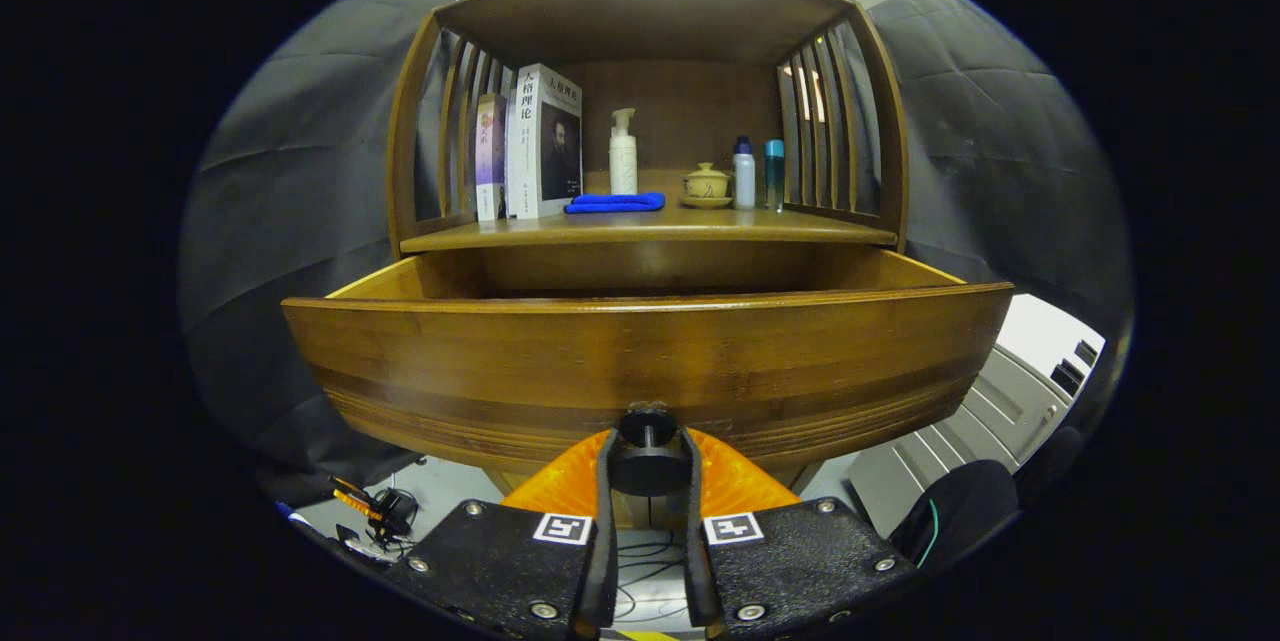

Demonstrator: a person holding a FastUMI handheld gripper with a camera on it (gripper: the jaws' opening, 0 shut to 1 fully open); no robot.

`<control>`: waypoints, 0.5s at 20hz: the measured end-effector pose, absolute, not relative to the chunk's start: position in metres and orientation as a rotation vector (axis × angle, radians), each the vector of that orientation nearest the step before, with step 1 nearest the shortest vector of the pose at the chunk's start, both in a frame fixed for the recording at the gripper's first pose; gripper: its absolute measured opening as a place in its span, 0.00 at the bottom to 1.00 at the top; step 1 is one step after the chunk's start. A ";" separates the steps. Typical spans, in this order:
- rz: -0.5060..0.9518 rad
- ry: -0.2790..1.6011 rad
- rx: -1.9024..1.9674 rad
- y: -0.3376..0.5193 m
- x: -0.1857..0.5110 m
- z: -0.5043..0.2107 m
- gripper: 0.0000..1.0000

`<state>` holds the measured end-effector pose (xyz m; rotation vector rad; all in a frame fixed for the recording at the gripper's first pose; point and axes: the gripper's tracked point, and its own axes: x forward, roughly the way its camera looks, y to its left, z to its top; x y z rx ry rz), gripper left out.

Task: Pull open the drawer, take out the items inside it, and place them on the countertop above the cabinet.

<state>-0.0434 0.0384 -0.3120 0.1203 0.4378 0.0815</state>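
So the drawer is pulled well out of the cabinet and the claw is clamped on the knob at the bottom middle of the drawer front, both fingers pressing its sides. Looks like the pulling step is basically done. Can't see what's inside from this low angle, the front panel hides the drawer's contents. Next move, I'd guess: let go of the knob, lift up over the front edge and look in. Table above already has books, a blue cloth, a pump bottle, a little teapot and two small bottles, so the free space is along the front.
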 end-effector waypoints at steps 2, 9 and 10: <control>0.080 0.441 0.117 0.038 -0.053 -0.313 0.27; 0.093 0.455 0.116 0.041 -0.084 -0.311 0.27; 0.097 0.457 0.115 0.042 -0.087 -0.311 0.27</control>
